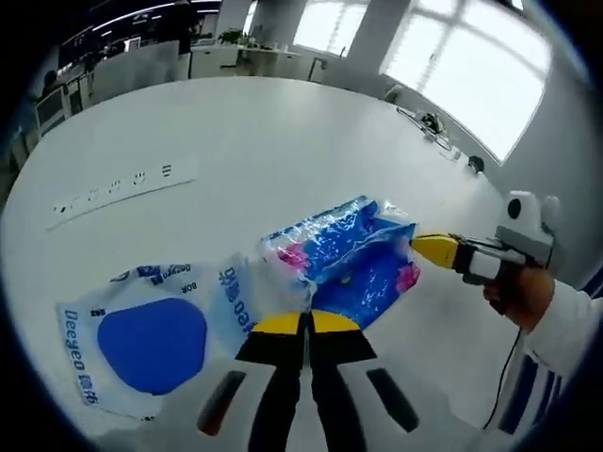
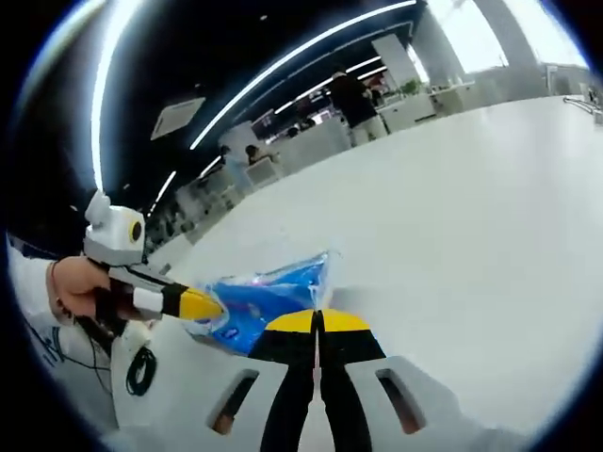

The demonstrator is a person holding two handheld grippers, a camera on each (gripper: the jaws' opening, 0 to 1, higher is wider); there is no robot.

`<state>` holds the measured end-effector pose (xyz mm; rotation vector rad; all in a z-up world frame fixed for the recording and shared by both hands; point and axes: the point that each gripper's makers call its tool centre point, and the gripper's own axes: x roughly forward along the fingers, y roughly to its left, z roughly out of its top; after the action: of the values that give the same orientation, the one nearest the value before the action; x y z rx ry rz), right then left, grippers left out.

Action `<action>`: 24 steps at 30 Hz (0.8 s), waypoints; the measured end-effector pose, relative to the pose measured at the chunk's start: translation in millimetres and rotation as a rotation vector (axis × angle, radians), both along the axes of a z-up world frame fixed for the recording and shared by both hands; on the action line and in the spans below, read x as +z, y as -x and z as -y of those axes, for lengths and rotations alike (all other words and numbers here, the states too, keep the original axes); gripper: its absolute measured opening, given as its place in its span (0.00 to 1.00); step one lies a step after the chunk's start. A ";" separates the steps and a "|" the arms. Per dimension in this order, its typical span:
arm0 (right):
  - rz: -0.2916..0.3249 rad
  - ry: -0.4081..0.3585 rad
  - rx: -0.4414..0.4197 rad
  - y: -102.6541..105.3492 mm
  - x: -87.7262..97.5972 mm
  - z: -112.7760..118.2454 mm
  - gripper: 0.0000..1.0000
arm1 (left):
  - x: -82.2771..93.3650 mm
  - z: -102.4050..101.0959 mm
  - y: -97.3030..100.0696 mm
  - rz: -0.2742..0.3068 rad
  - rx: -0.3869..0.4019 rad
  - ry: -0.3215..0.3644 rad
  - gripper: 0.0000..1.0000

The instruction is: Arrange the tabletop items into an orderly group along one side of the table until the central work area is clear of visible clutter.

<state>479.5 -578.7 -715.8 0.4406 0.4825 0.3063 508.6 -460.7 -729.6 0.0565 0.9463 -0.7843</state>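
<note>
The left gripper [image 1: 306,325] has its jaws pinched together on the near edge of the blue plastic bag [image 1: 353,254], which lies crumpled on the white table [image 1: 245,141]. The right gripper [image 1: 435,248] clamps the bag's opposite end, jaws closed on it. Beside the bag lies a white pouch [image 1: 141,339] with a blue oval. Beyond the bag, a power strip [image 1: 122,193].

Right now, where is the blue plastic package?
In the left gripper view, the blue plastic package is held between both grippers above the white table, just right of the white Deeyeo bag.
</note>
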 end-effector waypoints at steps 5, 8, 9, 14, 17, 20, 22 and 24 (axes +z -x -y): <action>-0.010 -0.006 -0.006 0.1 -5.8 1.0 0.00 | -6.5 0.8 0.1 -0.013 0.001 -0.015 0.00; -0.013 -0.008 -0.008 -0.1 -7.8 1.0 0.00 | -8.5 0.2 1.2 -0.024 0.008 -0.017 0.00; -0.014 -0.010 -0.009 -0.3 -8.4 1.1 0.00 | -8.8 0.1 1.3 -0.024 0.007 -0.019 0.00; -0.028 -0.019 -0.018 0.3 -14.1 1.5 0.00 | -10.6 -0.3 0.9 -0.036 0.017 -0.024 0.00; -0.031 -0.022 -0.023 0.7 -15.5 0.8 0.00 | -10.6 -0.4 1.0 -0.045 0.026 -0.021 0.00; -0.034 -0.022 -0.024 0.9 -16.8 -0.1 0.00 | -11.6 -0.8 0.3 -0.040 0.024 -0.023 0.00; -0.032 -0.021 -0.025 1.0 -16.8 0.0 0.00 | -10.8 -1.1 0.0 -0.044 0.030 -0.020 0.00; -0.033 -0.021 -0.026 1.0 -17.2 0.0 0.00 | -9.9 -1.5 0.1 -0.037 0.023 -0.025 0.00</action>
<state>478.5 -578.7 -733.1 0.4720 0.5059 0.2799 508.6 -459.2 -739.6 0.0532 0.9909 -0.7548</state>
